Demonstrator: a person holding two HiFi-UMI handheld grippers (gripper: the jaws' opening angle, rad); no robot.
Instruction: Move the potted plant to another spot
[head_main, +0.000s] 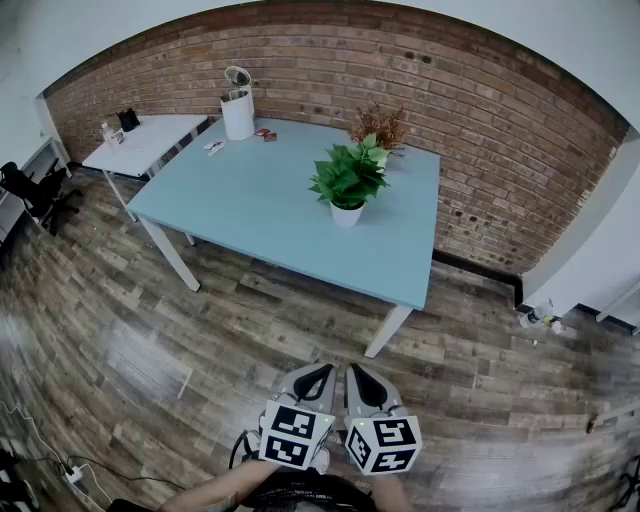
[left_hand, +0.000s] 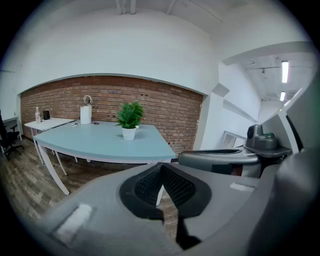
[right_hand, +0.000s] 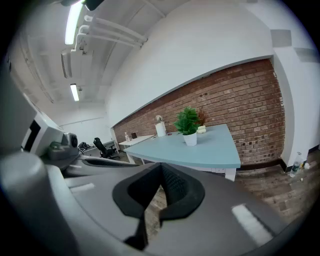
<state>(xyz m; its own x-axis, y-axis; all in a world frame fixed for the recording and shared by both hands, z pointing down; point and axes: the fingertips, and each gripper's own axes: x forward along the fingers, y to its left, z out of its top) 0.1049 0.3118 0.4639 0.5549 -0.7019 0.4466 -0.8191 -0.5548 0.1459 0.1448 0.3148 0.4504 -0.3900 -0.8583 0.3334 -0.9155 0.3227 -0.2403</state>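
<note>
A green leafy plant in a small white pot (head_main: 347, 213) stands on the right half of the light blue table (head_main: 250, 210); it also shows as the potted plant (left_hand: 129, 133) and the potted plant (right_hand: 190, 139). My left gripper (head_main: 322, 371) and right gripper (head_main: 354, 370) are side by side low over the wooden floor, well short of the table. Both are shut with nothing between the jaws, the left gripper (left_hand: 161, 166) and right gripper (right_hand: 161, 166) tips meeting.
A white cylinder with a round mirror (head_main: 238, 112) and small items stand at the table's far edge, with a dried brown plant (head_main: 378, 125) behind the pot. A white side table (head_main: 140, 145) and black chair (head_main: 35, 190) are at left. A brick wall (head_main: 480, 140) runs behind.
</note>
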